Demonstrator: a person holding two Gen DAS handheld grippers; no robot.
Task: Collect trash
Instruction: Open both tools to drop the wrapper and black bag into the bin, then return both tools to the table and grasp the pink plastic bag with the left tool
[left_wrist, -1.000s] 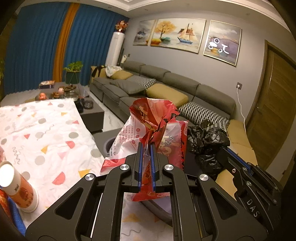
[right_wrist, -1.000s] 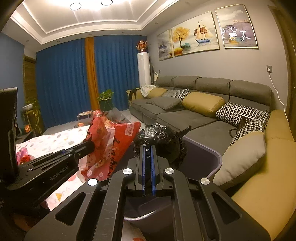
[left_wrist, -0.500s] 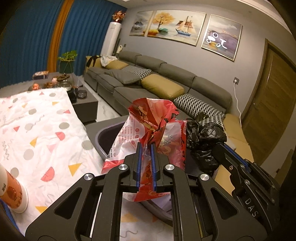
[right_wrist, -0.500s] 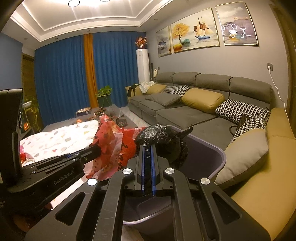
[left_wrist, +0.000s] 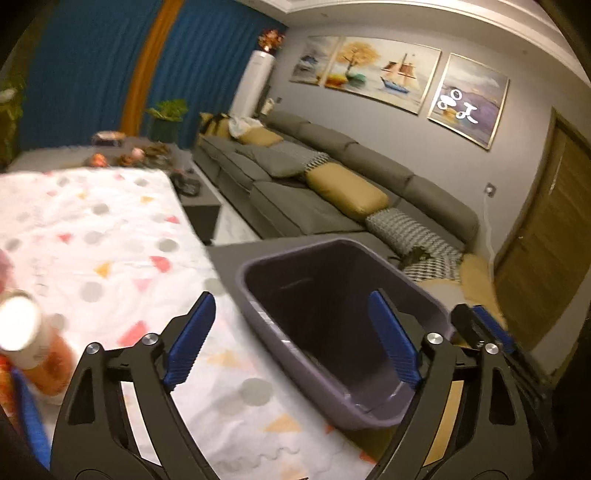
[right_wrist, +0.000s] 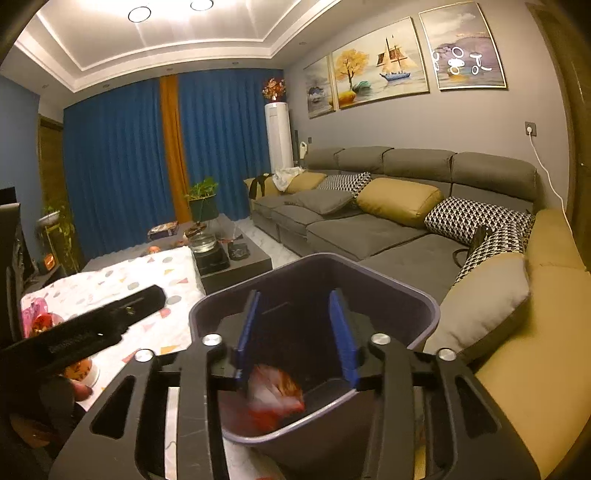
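A dark purple-grey trash bin (left_wrist: 295, 347) (right_wrist: 406, 295) stands by the table edge. My left gripper (left_wrist: 291, 339) is open and empty, above the bin's near rim. My right gripper (right_wrist: 297, 332) is open and empty, directly over the bin. A red and white snack wrapper (right_wrist: 275, 397), blurred, lies inside the bin near the bottom. The black bag is not visible. The right gripper's fingertip (left_wrist: 491, 328) shows at the right of the left wrist view. The left gripper's arm (right_wrist: 92, 325) shows at the left of the right wrist view.
A white tablecloth with coloured shapes (left_wrist: 92, 240) covers the table. An orange cup (left_wrist: 33, 339) stands at its left edge. A grey sofa (right_wrist: 388, 221) with yellow and patterned cushions lies behind the bin. A dark coffee table (right_wrist: 229, 262) stands further back.
Both grippers opened. The red wrapper left the left gripper and dropped into the bin. The black bag left the right gripper and is out of sight.
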